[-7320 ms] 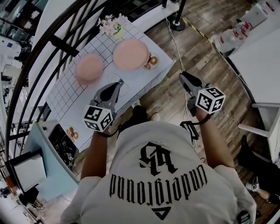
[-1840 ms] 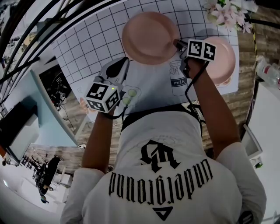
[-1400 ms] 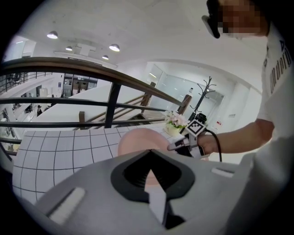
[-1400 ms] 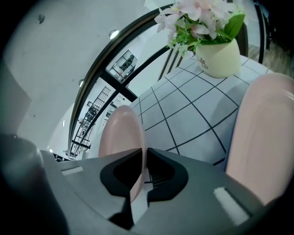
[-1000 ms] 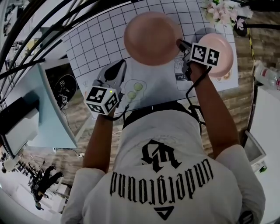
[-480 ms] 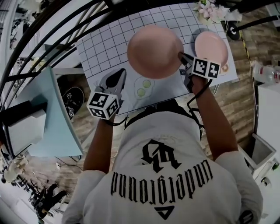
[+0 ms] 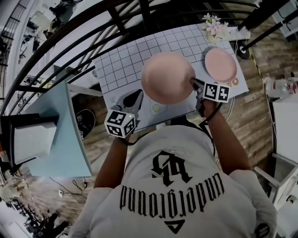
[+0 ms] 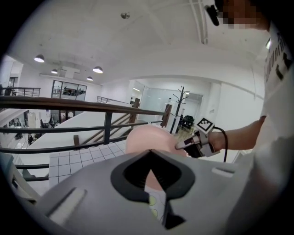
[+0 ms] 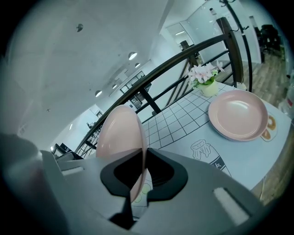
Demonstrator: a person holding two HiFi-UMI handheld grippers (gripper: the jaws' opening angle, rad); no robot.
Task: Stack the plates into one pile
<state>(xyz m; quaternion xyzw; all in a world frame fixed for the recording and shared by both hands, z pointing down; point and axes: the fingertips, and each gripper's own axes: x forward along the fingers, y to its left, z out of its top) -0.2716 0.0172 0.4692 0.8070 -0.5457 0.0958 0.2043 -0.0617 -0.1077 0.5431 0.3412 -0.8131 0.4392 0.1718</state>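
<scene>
My right gripper (image 7: 193, 83) is shut on the near-right rim of a pink plate (image 7: 167, 76), which hangs tilted above the grid-patterned tablecloth (image 7: 122, 65). In the right gripper view that plate (image 9: 120, 137) stands edge-on between the jaws of the right gripper (image 9: 142, 158). A second pink plate (image 7: 220, 64) lies flat on the table's right end (image 9: 238, 114). My left gripper (image 7: 135, 98) hovers at the table's near edge, left of the held plate, shut and empty. The left gripper view looks past the left gripper (image 8: 149, 160) at the held plate (image 8: 147, 137) and the right gripper (image 8: 184, 144).
A small pot of pink flowers (image 7: 213, 25) stands at the far right corner, behind the flat plate. A dark metal railing (image 7: 116, 14) runs behind the table. A pale blue cabinet (image 7: 60, 135) stands to the left, and a white table (image 7: 286, 125) to the right.
Seven seconds ago both plates lay on the table and both grippers were away from it. Since then the right gripper has gripped one plate and raised it off the cloth.
</scene>
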